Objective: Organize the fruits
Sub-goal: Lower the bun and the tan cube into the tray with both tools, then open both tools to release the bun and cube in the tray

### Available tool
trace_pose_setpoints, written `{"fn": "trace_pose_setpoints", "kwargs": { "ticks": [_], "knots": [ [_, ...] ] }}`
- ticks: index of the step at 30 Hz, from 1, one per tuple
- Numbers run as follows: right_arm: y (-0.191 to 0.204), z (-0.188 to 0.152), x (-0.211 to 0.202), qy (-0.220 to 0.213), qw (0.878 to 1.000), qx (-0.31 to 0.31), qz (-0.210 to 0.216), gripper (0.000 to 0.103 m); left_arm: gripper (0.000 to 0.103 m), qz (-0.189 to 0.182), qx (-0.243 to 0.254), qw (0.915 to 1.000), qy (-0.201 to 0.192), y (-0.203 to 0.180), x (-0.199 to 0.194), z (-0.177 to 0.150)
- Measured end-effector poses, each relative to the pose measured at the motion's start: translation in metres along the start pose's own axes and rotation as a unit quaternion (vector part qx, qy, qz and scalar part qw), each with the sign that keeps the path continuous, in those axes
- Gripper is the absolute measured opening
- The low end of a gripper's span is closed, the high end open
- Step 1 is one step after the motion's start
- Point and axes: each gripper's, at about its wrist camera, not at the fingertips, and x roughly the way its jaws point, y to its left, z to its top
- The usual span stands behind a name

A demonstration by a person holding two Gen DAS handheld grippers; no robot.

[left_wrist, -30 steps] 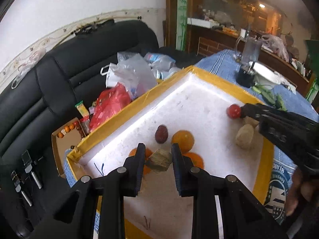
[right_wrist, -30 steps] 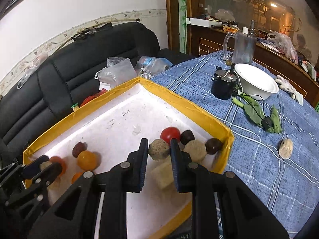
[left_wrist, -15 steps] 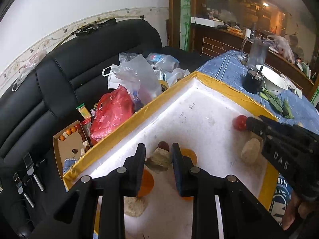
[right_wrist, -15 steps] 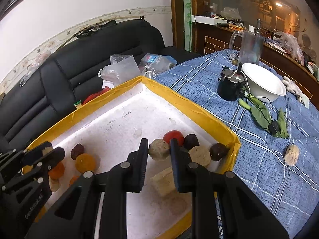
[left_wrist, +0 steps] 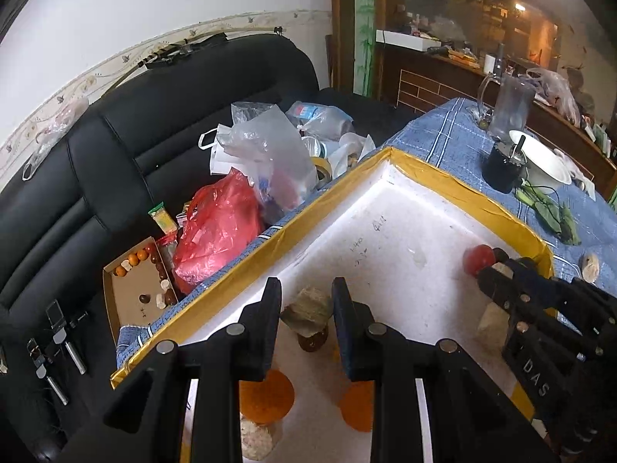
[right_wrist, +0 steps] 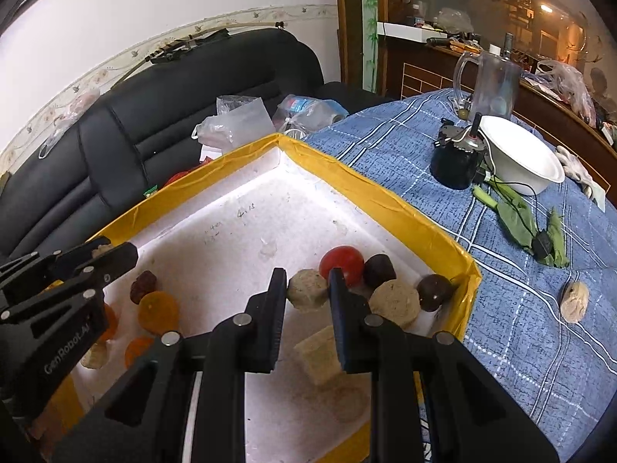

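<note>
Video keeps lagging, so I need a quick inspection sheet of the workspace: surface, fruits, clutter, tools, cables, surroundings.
Surface: blue checked tablecloth under a white foam tray with a yellow taped rim.
Job's things: red fruit, dark fruits, orange fruits and beige pieces in the tray; one beige piece lies outside on the cloth.
Clutter: white bowl, clear jug, green leaves.
Tools: left tool shut on a beige chunk; right tool shut on a beige ball.
Cables: thin wire beside the bowl.
Surroundings: black sofa with plastic bags.
</note>
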Motion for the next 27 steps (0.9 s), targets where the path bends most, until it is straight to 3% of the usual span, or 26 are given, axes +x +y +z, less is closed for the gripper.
{"fn": "trace_pose_setpoints", "kwargs": {
  "ticks": [27],
  "knots": [
    [0.0064, -0.0004, 0.0022, -0.002, 1.0, -0.007, 0.003, 0.025, 0.026, -0.005, -0.008, 0.9999, 0.015, 0.0012, 0.0087, 0.0033]
  ]
}}
